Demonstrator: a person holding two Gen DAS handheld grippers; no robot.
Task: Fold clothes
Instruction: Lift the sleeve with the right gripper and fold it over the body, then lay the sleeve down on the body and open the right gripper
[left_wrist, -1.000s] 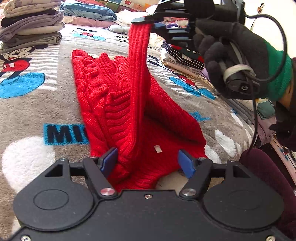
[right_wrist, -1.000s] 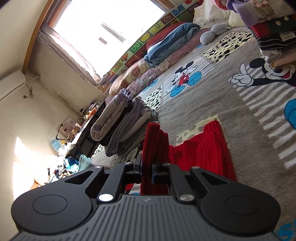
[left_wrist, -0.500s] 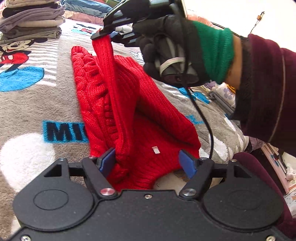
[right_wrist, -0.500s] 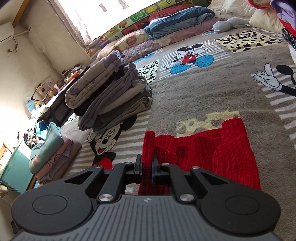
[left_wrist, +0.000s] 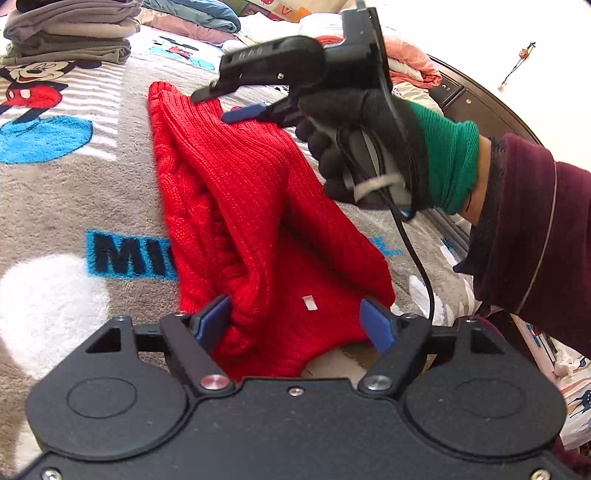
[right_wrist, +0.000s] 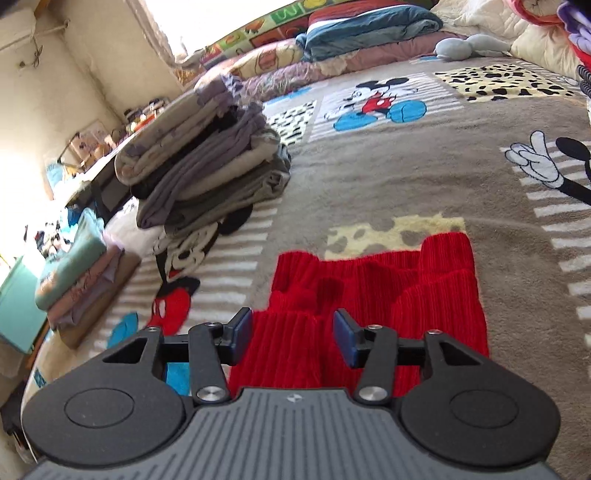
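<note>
On a Mickey blanket (left_wrist: 66, 206), the red sweater (left_wrist: 258, 221) lies partly folded (sleeve across); both the left gripper (left_wrist: 295, 325) and right gripper (right_wrist: 293, 334) gape empty, final folds remaining.

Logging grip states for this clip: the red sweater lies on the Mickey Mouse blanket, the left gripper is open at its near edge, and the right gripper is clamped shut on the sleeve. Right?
Not quite. The right gripper is open, its pads apart above the red sweater, as the right wrist view shows. The rest holds: the sweater lies on the Mickey Mouse blanket and the left gripper is open.
</note>
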